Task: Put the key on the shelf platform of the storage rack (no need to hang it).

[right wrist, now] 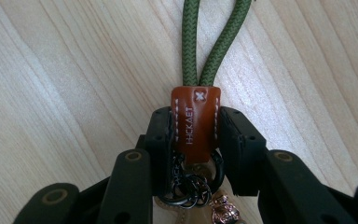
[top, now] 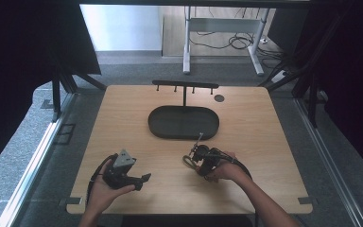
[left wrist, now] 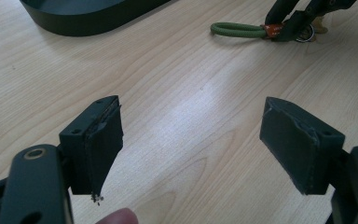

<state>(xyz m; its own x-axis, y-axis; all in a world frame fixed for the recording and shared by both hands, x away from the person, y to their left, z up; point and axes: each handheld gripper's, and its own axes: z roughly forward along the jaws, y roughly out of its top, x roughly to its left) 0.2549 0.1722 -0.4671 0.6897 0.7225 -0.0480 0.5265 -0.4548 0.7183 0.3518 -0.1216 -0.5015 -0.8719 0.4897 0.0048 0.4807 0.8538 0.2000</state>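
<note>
We are counting one worktop (top: 264,142) of pale wood. On it we are counting one dark oval tray (top: 183,122), and behind that one black rack (top: 185,85) with one post and four short pegs hanging under its bar. One small dark round disc (top: 219,98) is sitting near the rack's end. We are counting one keychain (right wrist: 195,119): one green cord loop, one brown leather tab, and a cluster of dark metal rings we cannot count exactly. We are counting two claws, the left claw (top: 146,177) and the right claw (right wrist: 195,135), each carrying two black jaws, and two hands holding them.
</note>
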